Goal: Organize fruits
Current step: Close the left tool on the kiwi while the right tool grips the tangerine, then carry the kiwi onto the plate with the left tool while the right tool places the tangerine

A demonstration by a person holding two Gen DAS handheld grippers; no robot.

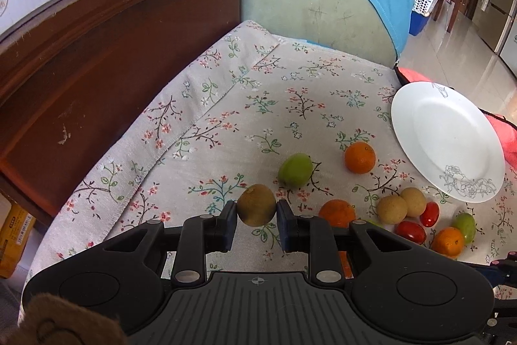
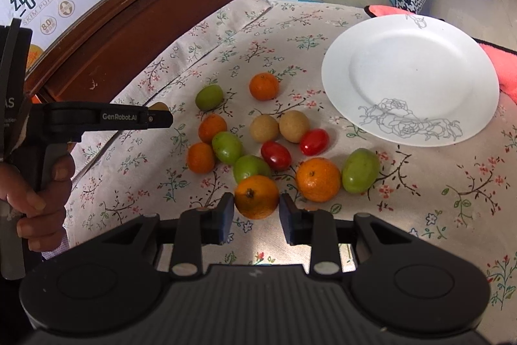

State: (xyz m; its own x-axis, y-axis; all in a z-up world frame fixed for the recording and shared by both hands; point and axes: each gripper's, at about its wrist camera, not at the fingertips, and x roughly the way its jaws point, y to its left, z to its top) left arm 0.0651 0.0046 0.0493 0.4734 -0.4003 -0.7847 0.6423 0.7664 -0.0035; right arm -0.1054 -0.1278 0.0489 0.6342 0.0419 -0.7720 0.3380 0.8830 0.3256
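Left hand-held gripper [image 1: 257, 210]: clamped tight on a brown kiwi [image 1: 257, 204], lifted off the floral tablecloth [image 1: 226, 105].
Right hand-held gripper [image 2: 256, 204]: pads pressed on an orange mandarin [image 2: 256, 196].
Loose fruit: mandarins, green plums and cherry tomatoes [image 2: 276, 155] just ahead of the right hand-held gripper.
White plate [image 2: 410, 76]: farther ahead, to its right.

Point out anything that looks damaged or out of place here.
The wooden board beside the cloth is scuffed, with chipped white patches. The plate holds nothing; the loose fruit all lies on the cloth.
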